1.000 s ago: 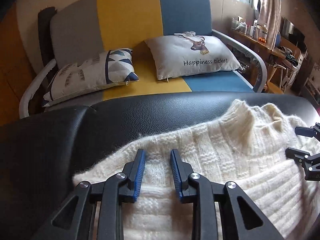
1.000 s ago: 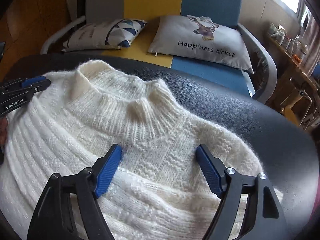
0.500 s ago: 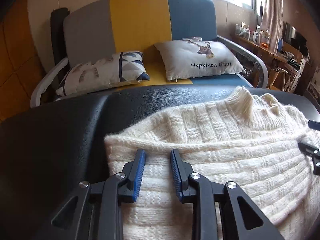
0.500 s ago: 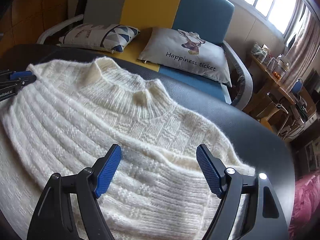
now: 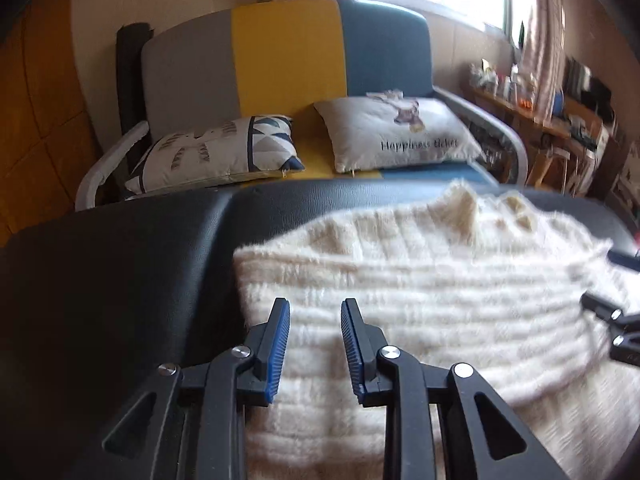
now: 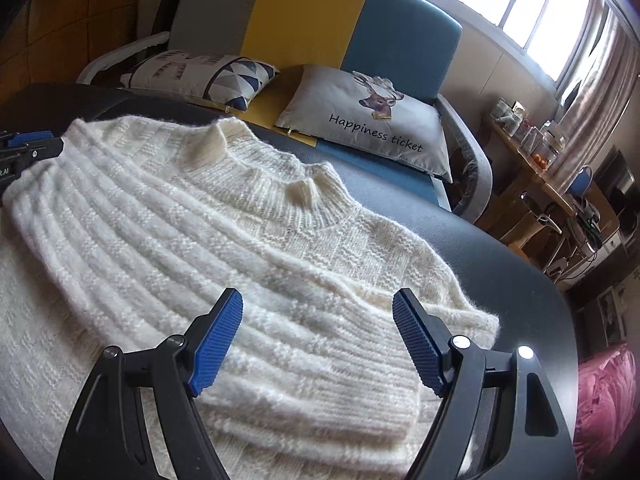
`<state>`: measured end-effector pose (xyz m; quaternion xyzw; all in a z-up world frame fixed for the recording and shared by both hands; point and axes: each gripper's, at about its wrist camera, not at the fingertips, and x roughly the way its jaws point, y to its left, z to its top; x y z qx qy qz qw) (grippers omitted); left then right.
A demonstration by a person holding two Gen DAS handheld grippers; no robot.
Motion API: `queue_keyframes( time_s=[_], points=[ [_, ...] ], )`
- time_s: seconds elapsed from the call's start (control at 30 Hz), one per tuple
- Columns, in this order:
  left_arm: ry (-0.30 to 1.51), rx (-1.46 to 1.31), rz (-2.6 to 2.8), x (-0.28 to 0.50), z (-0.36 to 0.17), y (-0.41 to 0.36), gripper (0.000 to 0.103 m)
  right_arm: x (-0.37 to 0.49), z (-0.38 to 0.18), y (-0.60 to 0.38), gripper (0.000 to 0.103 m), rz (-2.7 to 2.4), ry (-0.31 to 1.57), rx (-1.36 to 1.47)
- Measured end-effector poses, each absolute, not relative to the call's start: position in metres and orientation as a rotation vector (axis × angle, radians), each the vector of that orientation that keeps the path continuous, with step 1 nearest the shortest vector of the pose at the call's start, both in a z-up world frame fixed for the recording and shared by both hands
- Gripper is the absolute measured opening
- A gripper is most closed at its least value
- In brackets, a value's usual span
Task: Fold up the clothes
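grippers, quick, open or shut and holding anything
Left gripper: open, narrow gap, holding nothing, over the sweater.
Right gripper: wide open, holding nothing, over the sweater.

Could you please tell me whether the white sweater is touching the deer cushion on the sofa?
Apart. The right wrist view shows a strip of the black table between the white sweater collar and the deer cushion, which lies on the sofa seat.
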<state>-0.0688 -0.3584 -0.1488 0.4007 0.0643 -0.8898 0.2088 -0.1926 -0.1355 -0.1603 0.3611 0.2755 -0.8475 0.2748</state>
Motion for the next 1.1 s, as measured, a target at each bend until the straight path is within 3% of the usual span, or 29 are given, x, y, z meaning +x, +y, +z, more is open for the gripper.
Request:
queue_keyframes(
  time_s=[0.27,0.47,0.6,0.7,0.77,0.83,1.1],
  points=[
    [0.256,1.168,-2.445,-0.070,-0.158,-0.364,0.027,-0.197,-0.176,-0.128,0.080,-2.274,0.621,1.066],
    [0.371,1.124,-2.490,-0.020,-0.142,-0.349,0.027,-0.158,-0.152,-0.107,0.081,-2.256,0.605,0.999],
    [0.356,1.192,-2.495,0.006,-0.155,-0.333,0.027,-0.129,-0.172,-0.099,0.081,-2.196,0.662,1.056],
    [0.294,1.205,-2.495,0.016,-0.168,-0.326,0.027,-0.131,-0.188,-0.086,0.084,-2.211,0.559,1.103],
    [0.347,1.204,-2.491,0.022,-0.162,-0.327,0.027,-0.140,-0.184,-0.077,0.084,-2.229,0.466,1.170],
    [0.469,1.157,-2.530,0.038,-0.152,-0.330,0.026,-0.135,-0.176,-0.071,0.084,-2.245,0.458,1.173],
    [0.500,1.187,-2.602,0.092,-0.154,-0.308,0.027,-0.105,-0.182,-0.050,0.084,-2.230,0.451,1.174]
  ],
)
